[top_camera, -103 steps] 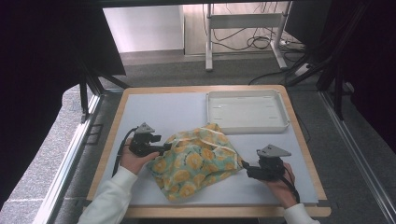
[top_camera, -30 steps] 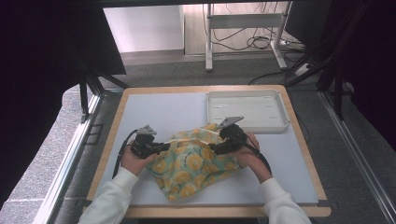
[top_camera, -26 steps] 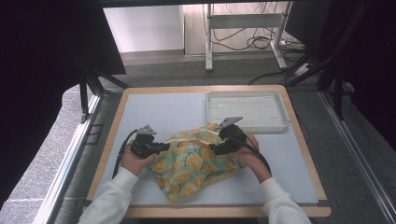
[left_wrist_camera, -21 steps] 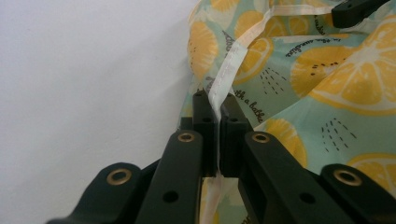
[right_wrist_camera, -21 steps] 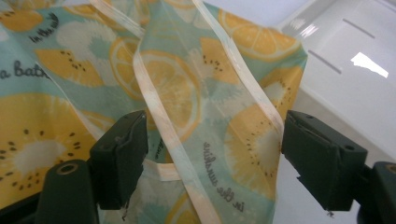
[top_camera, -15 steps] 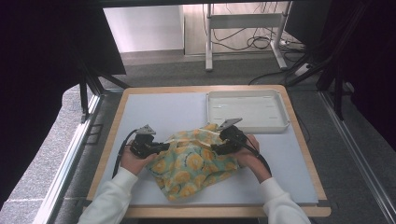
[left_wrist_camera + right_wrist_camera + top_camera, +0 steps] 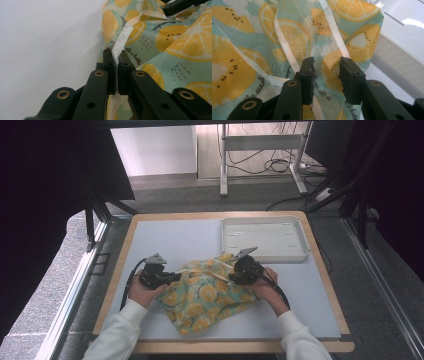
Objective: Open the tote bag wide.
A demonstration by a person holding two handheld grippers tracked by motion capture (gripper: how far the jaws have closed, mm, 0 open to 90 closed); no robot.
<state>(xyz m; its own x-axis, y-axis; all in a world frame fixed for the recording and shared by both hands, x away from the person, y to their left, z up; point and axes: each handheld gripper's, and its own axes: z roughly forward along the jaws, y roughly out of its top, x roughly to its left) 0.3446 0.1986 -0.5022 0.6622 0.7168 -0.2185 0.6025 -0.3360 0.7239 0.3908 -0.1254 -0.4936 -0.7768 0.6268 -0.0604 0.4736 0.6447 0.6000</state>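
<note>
we see bag (image 7: 207, 295) lower centre on table (image 7: 170, 240) | left gripper (image 7: 117, 53) clamped on its white strap (image 7: 122, 37) | right gripper (image 7: 326, 65) jaws just been closing, fabric fold between, contact probably not made

We see the cloth bag (image 7: 207, 292) on the table (image 7: 165, 237) near its front edge, tray (image 7: 265, 239) behind it to the right, grippers either side.

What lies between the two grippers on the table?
In the high view, the lemon-print cloth spans the stretch between the left gripper and the right gripper.
</note>
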